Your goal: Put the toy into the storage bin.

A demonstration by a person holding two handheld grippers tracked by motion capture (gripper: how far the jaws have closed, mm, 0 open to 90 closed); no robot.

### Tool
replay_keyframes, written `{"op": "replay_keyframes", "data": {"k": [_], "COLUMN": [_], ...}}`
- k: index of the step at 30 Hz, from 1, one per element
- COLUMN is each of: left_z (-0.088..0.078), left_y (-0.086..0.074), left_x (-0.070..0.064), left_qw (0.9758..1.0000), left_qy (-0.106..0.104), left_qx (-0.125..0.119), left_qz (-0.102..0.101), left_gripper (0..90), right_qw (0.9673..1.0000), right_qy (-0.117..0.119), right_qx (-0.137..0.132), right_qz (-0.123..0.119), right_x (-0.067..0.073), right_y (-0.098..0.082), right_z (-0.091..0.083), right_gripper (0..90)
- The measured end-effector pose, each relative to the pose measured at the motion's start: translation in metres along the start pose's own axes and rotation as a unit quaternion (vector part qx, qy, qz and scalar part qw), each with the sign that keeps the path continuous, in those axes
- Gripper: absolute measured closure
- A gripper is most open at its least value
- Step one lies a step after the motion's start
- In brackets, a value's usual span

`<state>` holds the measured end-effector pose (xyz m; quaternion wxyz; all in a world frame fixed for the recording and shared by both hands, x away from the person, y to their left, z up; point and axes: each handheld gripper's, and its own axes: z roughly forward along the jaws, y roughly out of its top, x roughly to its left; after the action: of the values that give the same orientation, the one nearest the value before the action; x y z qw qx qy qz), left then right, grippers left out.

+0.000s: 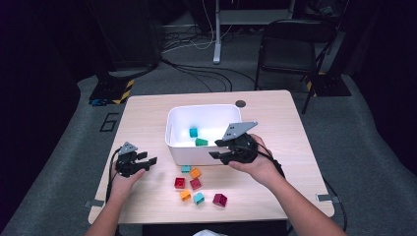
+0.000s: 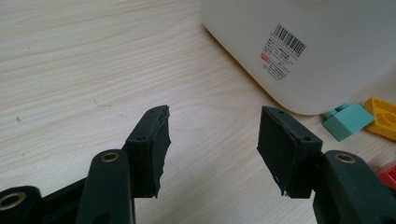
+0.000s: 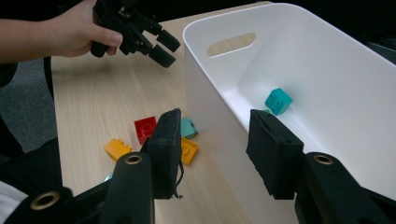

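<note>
— Right gripper point(image 1: 222, 149) over the near wall of the white plastic bin point(image 1: 173, 129), jaws wide, nothing held. Left gripper point(image 1: 146, 161) low over the pale wooden worktop point(image 1: 275, 123), also wide and empty. Loose small plastic bricks point(image 1: 195, 184) in front of the bin; a teal brick point(image 1: 193, 132) and a green one point(image 1: 201, 142) inside.

— Risk?

— Probably clipping the bin wall on the way down to the bricks, shoving it.

— Differences between views?

— Barcode label point(image 2: 284, 52) in the left gripper view; oval handle slot point(image 3: 231, 44) in the right gripper view.
</note>
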<state>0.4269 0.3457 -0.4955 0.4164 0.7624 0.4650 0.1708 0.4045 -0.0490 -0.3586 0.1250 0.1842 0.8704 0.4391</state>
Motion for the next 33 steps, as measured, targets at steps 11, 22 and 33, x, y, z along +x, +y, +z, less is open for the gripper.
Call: {"op": "replay_keyframes", "data": {"k": [11,22,33], "left_z": [0.001,0.001,0.001], "left_y": [-0.001,-0.001,-0.001], "left_x": [0.000,0.000,-0.001], "left_qw": [1.0000,1.0000,1.0000], "left_qy": [0.001,0.002,0.003], "left_qx": [-0.002,0.002,0.003], "left_qz": [0.000,0.002,-0.001], "left_gripper": [43.1,43.1,43.1], "right_qw": [0.9999,0.9995,0.9990], "right_qy": [0.006,0.020,0.031], "right_qx": [0.014,0.024,0.025], "right_qz": [-0.004,0.008,0.019], "right_x": [0.012,0.027,0.036], "right_y": [-0.030,-0.059,-0.084], "right_z": [0.015,0.032,0.042], "right_gripper": [54.1,53.9,52.7]}}
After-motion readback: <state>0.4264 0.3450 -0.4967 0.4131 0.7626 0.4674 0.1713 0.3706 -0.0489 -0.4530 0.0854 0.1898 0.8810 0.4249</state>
